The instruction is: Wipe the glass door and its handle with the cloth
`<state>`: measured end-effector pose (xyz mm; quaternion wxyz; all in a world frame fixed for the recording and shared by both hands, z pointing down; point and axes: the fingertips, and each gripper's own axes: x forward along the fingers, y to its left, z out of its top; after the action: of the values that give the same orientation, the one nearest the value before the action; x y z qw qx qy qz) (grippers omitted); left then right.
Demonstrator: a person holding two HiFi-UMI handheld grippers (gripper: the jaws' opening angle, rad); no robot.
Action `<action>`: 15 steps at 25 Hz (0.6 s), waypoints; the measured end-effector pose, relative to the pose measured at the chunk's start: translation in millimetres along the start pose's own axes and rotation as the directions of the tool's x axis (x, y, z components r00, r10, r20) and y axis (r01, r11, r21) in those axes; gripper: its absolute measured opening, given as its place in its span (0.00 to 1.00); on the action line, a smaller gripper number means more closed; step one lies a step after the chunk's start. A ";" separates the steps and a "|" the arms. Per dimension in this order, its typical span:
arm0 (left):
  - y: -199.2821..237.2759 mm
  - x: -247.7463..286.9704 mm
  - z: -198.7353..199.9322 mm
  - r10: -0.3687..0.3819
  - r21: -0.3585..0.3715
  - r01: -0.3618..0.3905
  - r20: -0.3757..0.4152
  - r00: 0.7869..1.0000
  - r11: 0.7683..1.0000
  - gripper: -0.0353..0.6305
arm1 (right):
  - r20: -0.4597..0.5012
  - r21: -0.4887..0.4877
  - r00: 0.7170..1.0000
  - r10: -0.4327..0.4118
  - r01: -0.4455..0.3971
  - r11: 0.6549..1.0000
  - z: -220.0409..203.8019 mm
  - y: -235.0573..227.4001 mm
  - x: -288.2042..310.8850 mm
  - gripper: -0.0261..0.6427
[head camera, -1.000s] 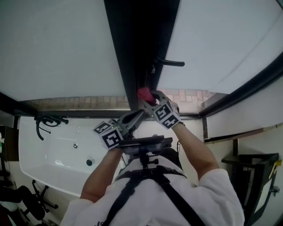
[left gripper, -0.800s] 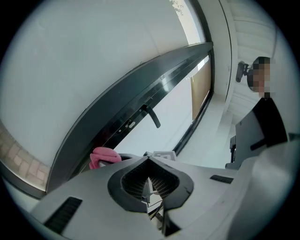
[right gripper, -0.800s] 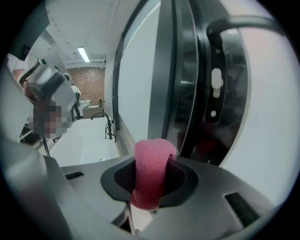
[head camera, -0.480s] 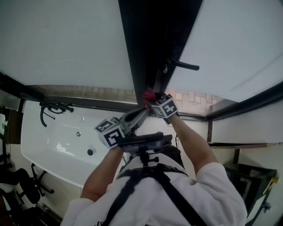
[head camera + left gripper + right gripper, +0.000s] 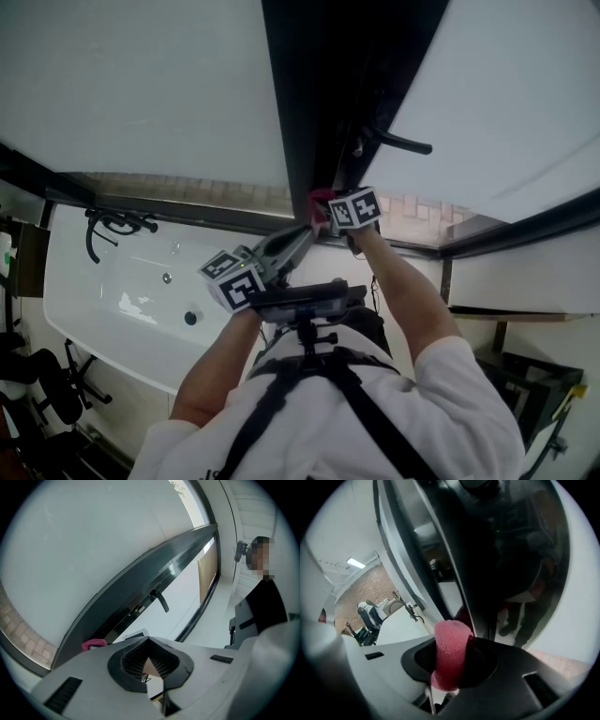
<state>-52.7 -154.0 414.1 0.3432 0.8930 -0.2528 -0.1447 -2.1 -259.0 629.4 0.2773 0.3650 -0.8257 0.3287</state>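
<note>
The pink cloth point(image 5: 450, 639) is clamped in the jaws of the right gripper point(image 5: 454, 656), its free tip up at the edge of the glass door's dark frame point(image 5: 323, 94), just below the black lever handle point(image 5: 401, 142), which it does not touch. The left gripper point(image 5: 149, 641) hangs lower and to the left, well off the door, its jaws together at the tips with nothing between them. Beyond the door's lower edge lies a white bathtub point(image 5: 112, 309).
</note>
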 end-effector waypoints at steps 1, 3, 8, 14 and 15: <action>-0.3 0.2 0.4 -0.001 0.001 0.001 0.001 1.000 1.000 0.04 | 0.008 0.014 1.000 0.011 -0.011 1.000 1.9 0.6 -2.4 0.17; -1.1 0.8 1.1 -0.004 0.003 0.004 0.002 1.000 1.000 0.04 | 0.018 0.026 1.000 0.019 -0.019 0.999 5.3 1.7 -6.9 0.17; -1.6 1.4 2.2 -0.013 0.004 0.013 -0.001 1.000 1.000 0.04 | 0.049 0.025 0.999 0.019 -0.020 0.999 20.5 7.4 -20.0 0.17; -5.9 2.6 2.7 -0.032 0.007 0.032 -0.001 0.999 0.999 0.04 | 0.116 0.010 0.993 0.033 -0.034 0.999 44.4 17.6 -44.3 0.17; -6.9 2.9 3.3 -0.036 0.008 0.036 0.001 0.999 0.999 0.04 | 0.125 0.003 0.991 0.035 -0.036 0.999 48.9 19.7 -49.1 0.17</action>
<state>-49.3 -153.0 406.8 0.3368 0.8987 -0.2375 -0.1501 0.2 -264.6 557.6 0.2179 0.3708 -0.8470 0.3124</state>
